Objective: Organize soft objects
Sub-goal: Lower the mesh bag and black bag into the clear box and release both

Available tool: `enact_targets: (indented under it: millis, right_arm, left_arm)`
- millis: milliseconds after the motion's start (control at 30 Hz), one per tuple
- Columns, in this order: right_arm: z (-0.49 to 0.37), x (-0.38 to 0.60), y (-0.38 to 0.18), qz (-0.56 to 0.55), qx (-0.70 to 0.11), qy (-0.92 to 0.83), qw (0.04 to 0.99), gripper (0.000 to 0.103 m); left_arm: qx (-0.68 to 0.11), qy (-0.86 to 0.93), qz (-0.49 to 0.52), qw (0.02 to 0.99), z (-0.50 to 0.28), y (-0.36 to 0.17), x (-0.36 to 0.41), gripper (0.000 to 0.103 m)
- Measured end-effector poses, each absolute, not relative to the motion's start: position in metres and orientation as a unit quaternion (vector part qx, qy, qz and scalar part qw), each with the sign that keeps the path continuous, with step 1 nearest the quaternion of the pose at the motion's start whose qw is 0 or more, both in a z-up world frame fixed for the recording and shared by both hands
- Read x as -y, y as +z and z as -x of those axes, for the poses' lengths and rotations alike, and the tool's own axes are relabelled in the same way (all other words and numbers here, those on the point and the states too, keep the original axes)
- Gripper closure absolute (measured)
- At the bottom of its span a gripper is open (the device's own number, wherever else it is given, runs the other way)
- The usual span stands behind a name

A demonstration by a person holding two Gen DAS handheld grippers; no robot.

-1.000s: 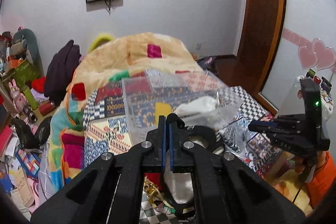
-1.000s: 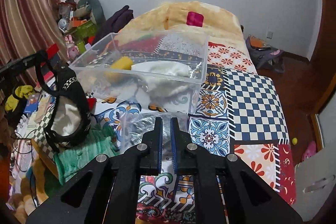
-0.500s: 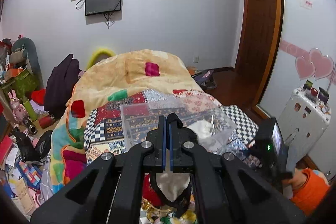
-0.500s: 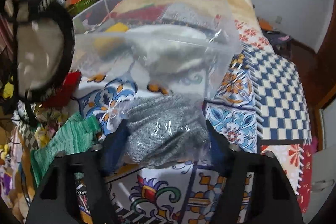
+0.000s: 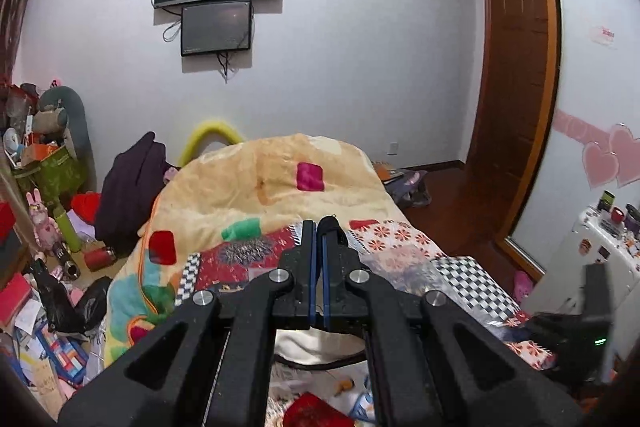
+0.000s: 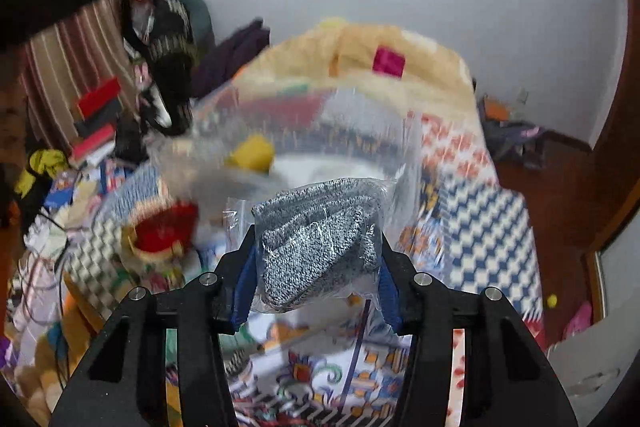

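Observation:
My right gripper (image 6: 318, 263) is closed on a clear plastic bag holding a grey knitted item (image 6: 316, 239) and holds it above the bed. Behind it a clear plastic bin (image 6: 320, 131) sits on the patchwork bedspread, with a yellow soft object (image 6: 252, 153) and a white one (image 6: 320, 167) inside. My left gripper (image 5: 319, 251) is shut on the black strap of a black and cream bag (image 5: 316, 347) that hangs below it. That bag also shows raised at the left of the right wrist view (image 6: 168, 63).
A patchwork bedspread (image 6: 480, 235) and a cream blanket (image 5: 272, 187) cover the bed. Clutter and toys (image 5: 48, 227) fill the floor at left. A red hat-like item (image 6: 164, 231) lies at the bed's left edge. A white cabinet (image 5: 600, 251) stands at right.
My right gripper opened, closed around the bagged grey knit and lifted it off the bed. My left gripper rose higher with the black bag.

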State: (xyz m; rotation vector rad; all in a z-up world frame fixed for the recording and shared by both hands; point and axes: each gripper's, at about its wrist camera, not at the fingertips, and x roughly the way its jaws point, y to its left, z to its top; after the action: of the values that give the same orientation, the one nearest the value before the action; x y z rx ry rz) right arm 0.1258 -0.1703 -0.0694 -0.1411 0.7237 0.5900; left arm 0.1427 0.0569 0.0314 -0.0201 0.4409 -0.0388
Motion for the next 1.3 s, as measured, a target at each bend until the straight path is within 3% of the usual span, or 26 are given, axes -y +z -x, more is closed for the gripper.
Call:
enact_targets:
  millis: [267,767,933,1033,1167,1300]
  right_arm:
    - [-0.171,0.149,-0.051,0.053,-0.327,0.257,0.908,0.055]
    - [-0.202,0.108,-0.093,0.12,-0.379,0.238,0.886,0.052]
    - [-0.197,0.113,-0.089,0.115,-0.378,0.244,0.885,0.034]
    - [-0.194,0.117,-0.085,0.111,-0.371,0.252,0.887,0.031]
    - [-0.186,0.123,-0.077,0.104,-0.364,0.267,0.886,0.028]
    - [-0.171,0.131,-0.065,0.098,-0.346,0.276,0.891,0.02]
  left_arm:
    - [-0.273,-0.022,0.015,0.962,-0.181,0.0,-0.053,0.102]
    - [-0.395,-0.036,0.011,0.918,-0.218,-0.1,-0.046,0.102]
    - [-0.41,-0.039,0.009,0.911,-0.215,-0.113,-0.044,0.099]
    - [-0.407,-0.045,0.007,0.912,-0.208,-0.113,-0.042,0.087]
    - [-0.394,-0.046,0.004,0.918,-0.194,-0.107,-0.04,0.061]
    - [-0.377,-0.046,0.001,0.925,-0.177,-0.096,-0.041,0.049]
